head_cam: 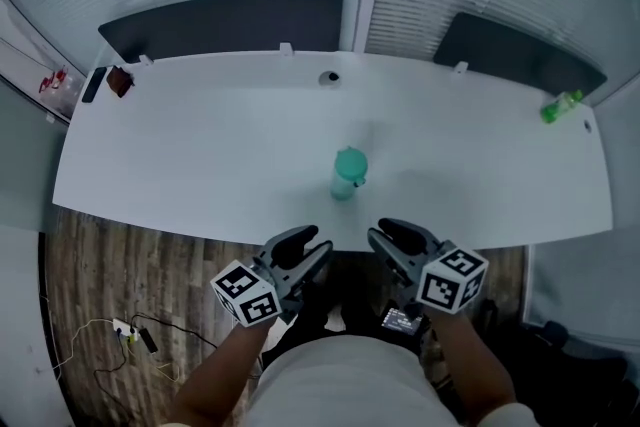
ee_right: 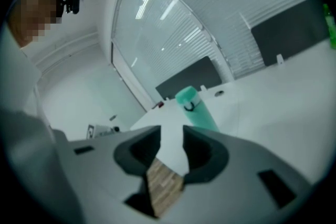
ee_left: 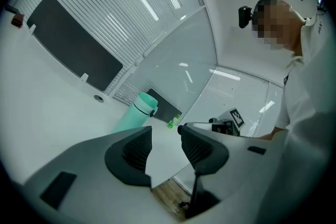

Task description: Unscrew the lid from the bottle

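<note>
A mint-green bottle (head_cam: pixel 349 173) with its lid (head_cam: pixel 351 161) on stands upright near the front middle of the white table (head_cam: pixel 200 145). It shows again in the left gripper view as the bottle (ee_left: pixel 135 112) and in the right gripper view as the bottle (ee_right: pixel 195 108), beyond each pair of jaws. My left gripper (head_cam: pixel 312 252) hovers over the table's front edge, open, with nothing between its fingers. My right gripper (head_cam: pixel 382 237) is beside it, also open and empty. Both are short of the bottle and apart from it.
A small green bottle (head_cam: pixel 560 106) lies at the table's far right. A dark phone (head_cam: pixel 93 84) and a red-brown item (head_cam: pixel 120 80) sit at the far left corner. A cable hole (head_cam: pixel 329 77) marks the back middle. Dark chair backs (head_cam: pixel 230 23) stand behind the table; cables (head_cam: pixel 135 335) lie on the wooden floor.
</note>
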{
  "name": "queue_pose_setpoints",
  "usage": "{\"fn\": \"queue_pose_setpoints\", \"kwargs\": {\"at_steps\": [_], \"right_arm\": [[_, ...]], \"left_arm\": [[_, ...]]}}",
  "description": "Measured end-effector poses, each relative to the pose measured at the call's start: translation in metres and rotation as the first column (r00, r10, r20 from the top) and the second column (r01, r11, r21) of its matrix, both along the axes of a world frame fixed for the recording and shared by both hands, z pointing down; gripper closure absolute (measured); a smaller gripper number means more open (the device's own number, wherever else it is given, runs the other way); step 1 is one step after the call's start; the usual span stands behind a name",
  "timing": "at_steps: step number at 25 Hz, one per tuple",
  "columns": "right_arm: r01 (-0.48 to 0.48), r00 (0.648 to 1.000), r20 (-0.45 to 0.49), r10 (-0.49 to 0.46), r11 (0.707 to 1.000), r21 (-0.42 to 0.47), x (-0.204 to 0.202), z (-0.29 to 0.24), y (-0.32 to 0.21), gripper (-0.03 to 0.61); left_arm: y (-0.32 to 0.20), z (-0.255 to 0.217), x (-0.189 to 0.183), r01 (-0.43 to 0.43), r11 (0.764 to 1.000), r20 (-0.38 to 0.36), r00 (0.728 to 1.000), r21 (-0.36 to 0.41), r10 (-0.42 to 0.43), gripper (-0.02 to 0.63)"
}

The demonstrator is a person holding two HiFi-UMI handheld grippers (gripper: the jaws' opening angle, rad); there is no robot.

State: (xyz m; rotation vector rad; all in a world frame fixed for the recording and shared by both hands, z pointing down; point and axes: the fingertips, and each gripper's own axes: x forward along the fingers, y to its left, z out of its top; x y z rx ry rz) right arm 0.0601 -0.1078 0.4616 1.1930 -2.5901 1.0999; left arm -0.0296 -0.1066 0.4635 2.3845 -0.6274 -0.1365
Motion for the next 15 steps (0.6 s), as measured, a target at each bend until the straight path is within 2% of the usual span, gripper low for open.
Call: {"fn": "queue_pose_setpoints", "kwargs": {"at_steps": [8,15], "right_arm": [[0.017,0.999,-0.031,-0.016,0.999,0.040,-0.004,-0.005,-0.035,0.456],[0.028,0.989,-0.147,-0.015,0.996,0.089,0.001,0.000,-0.060,0.434]], "left_arm": [[-0.035,0.008,0.013,0.005,0.999,0.050,0.999,0.048,-0.008,0.431],[-0.064,0.036,0.022,-0.003,0.995,0.196,0.981,0.096,-0.016,0.399]]}}
